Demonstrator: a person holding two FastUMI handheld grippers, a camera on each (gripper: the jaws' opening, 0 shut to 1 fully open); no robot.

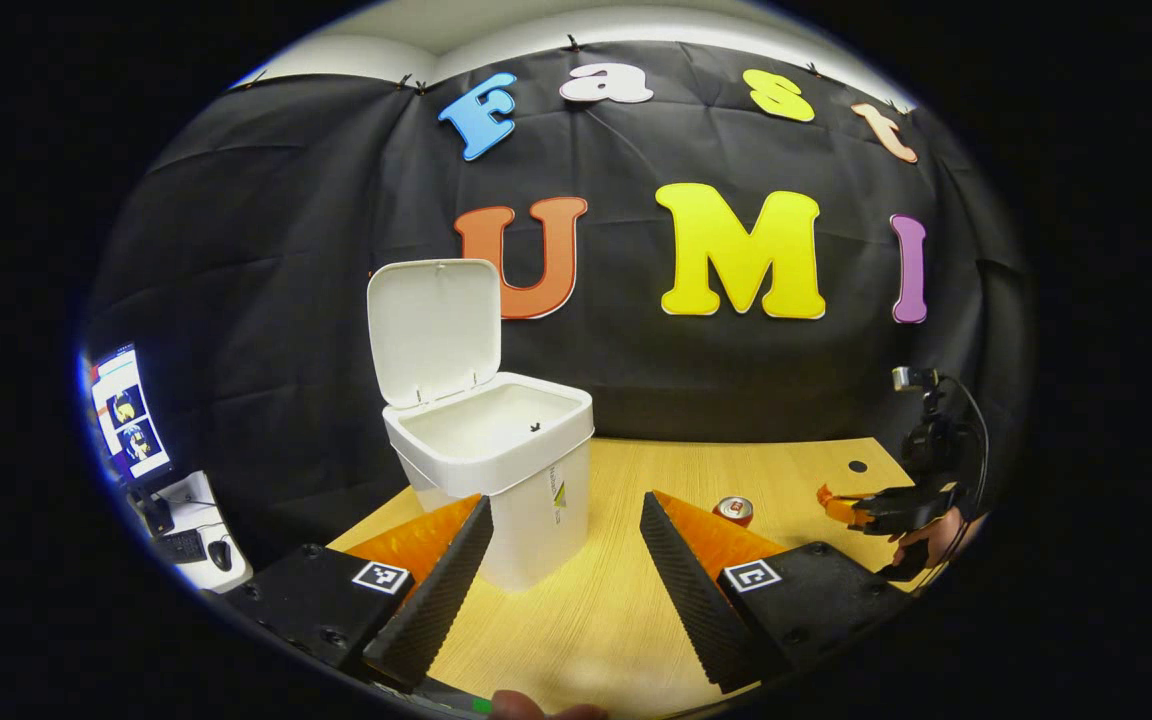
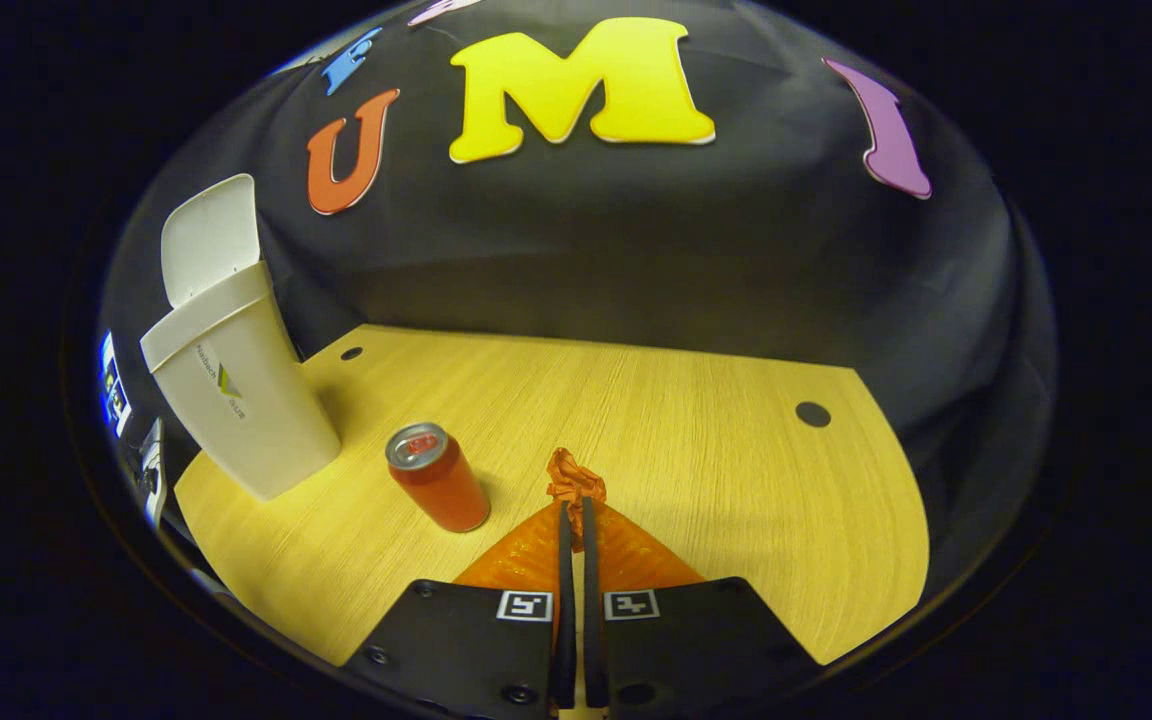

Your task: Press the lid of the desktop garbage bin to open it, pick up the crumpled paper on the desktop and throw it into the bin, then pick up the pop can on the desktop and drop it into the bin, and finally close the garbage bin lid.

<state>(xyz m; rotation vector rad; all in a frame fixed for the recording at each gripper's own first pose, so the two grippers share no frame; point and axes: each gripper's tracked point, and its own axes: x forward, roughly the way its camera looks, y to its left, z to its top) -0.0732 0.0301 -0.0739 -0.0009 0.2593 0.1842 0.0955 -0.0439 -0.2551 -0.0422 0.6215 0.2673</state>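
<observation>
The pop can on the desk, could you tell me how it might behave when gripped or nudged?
The pop can stands upright and narrow, so a sideways nudge would probably tip it; once down, its round body would likely roll. Its smooth wall may slip or dent in a hard squeeze.

Bench: light wood-grain top with rounded corners, set against the black cloth wall. Two dark round holes in it, one near the far left, one near the far right.

Standing on it:
- White bin, far left side, lid hinged up and open. Small logo on its front wall.
- Red can, upright, silver top, just right of the bin and apart from it. Casts a short shadow on the wood.

The paper is pinched in the right jaws; can't tell if it touches the bench.
</observation>
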